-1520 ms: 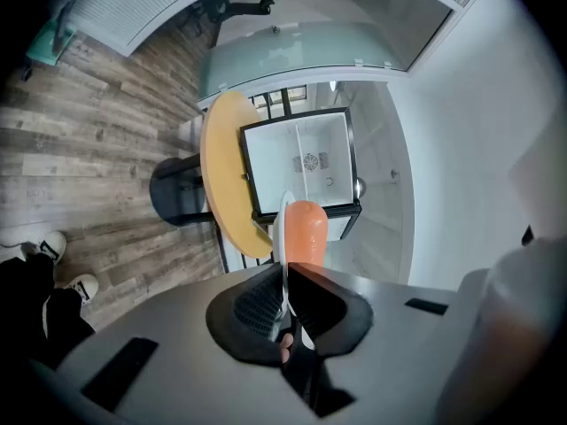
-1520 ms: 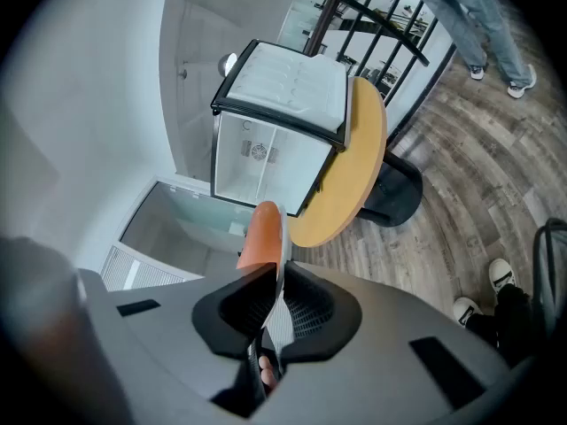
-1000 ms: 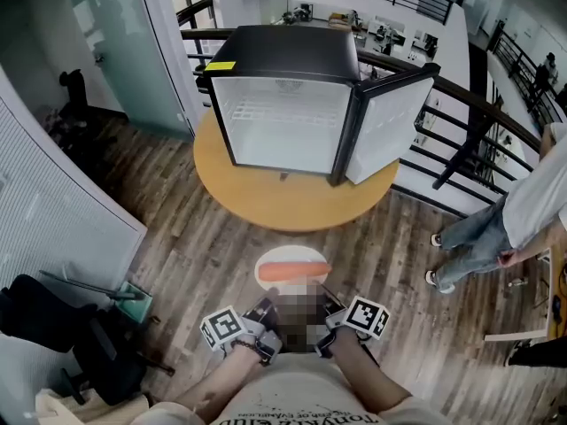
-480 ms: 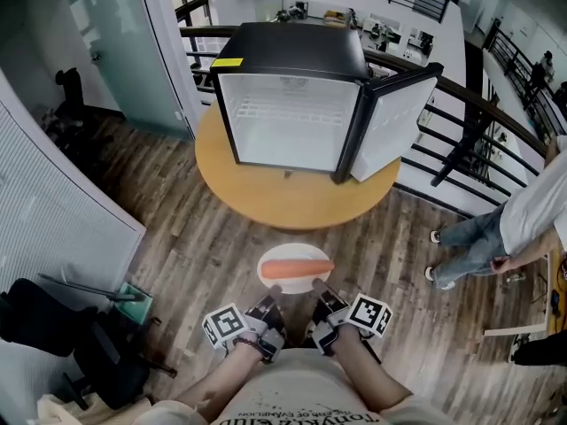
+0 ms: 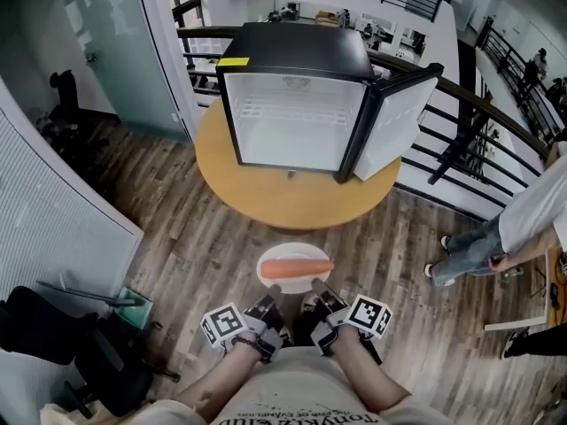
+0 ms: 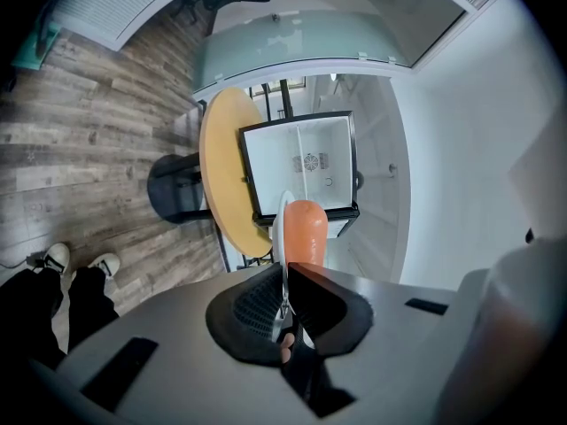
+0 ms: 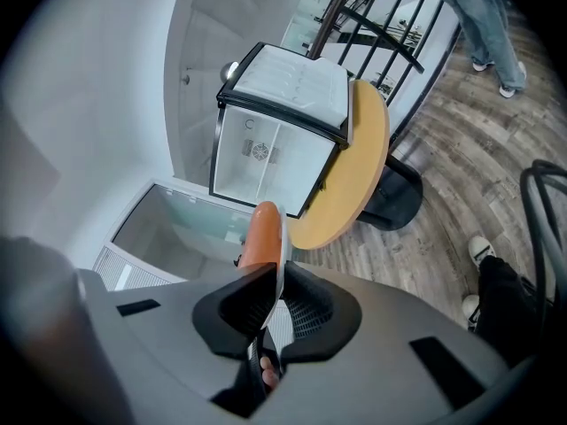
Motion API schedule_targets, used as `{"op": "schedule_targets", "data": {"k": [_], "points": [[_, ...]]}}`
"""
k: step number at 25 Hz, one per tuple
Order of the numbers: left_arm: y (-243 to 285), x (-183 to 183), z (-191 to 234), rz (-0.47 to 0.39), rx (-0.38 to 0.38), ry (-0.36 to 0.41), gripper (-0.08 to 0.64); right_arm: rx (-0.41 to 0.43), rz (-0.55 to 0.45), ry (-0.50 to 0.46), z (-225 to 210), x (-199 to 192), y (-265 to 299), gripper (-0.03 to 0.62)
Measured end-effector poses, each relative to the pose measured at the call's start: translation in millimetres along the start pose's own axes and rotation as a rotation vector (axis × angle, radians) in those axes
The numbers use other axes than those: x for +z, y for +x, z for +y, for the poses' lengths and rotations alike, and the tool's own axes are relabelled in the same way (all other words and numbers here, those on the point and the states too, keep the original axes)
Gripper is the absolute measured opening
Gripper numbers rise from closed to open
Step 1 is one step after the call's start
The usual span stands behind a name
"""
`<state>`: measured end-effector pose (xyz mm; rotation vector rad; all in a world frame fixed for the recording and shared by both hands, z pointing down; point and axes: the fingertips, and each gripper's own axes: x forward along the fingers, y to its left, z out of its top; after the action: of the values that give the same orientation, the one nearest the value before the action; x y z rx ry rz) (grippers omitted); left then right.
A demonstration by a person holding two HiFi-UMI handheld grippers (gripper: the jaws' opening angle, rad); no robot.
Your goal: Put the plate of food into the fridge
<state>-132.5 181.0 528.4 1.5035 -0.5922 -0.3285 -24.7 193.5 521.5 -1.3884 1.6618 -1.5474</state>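
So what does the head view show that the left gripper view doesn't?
Only the head view: the left hand-held gripper and the right hand-held gripper side by side, and a bystander in jeans. Only the left gripper view: its jaws clamped on the plate rim up close, and a dark pedestal base. Both: the orange food on that plate, the open fridge and the round table.

I'm seeing the plate (image 5: 292, 251) hiding its near rim beneath the left gripper (image 5: 267, 308) and right gripper (image 5: 322, 305) (head view only). The right edge is cropping the bystander (image 5: 518, 233), whose upper body is staying out of frame.
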Motion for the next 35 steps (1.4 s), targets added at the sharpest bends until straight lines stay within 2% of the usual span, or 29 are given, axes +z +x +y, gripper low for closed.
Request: {"op": "schedule_targets", "data": {"k": [9, 13, 19, 26, 32, 35], "points": [[17.7, 22.9, 6.6, -0.008, 0.012, -0.005, 0.035, -0.002, 0.017, 0.012, -5.0, 11.5, 28.3, 0.046], [37.3, 38.2, 5.2, -0.009, -0.009, 0.004, 0.035, -0.002, 0.024, 0.008, -6.5, 27.0, 46.7, 0.044], [77.3, 61.8, 6.0, -0.014, 0.017, -0.018, 0.035, -0.008, 0.038, 0.016, -12.2, 62.4, 79.4, 0.044], [133.4, 92.2, -13.1, -0.026, -0.034, -0.003, 0.035, 0.011, 0.055, 0.021, -8.6, 112.0, 117.7, 0.044], [165.7, 110.7, -15.7, -0.063, 0.003, -0.007, 0.035, 0.026, 0.093, 0.011, -6.9, 146.9, 144.8, 0.044], [181.4, 116.6, -18.5, -0.079, -0.023, -0.02, 0.035, 0.032, 0.113, 0.006, -9.4, 159.9, 155.9, 0.044]]}}
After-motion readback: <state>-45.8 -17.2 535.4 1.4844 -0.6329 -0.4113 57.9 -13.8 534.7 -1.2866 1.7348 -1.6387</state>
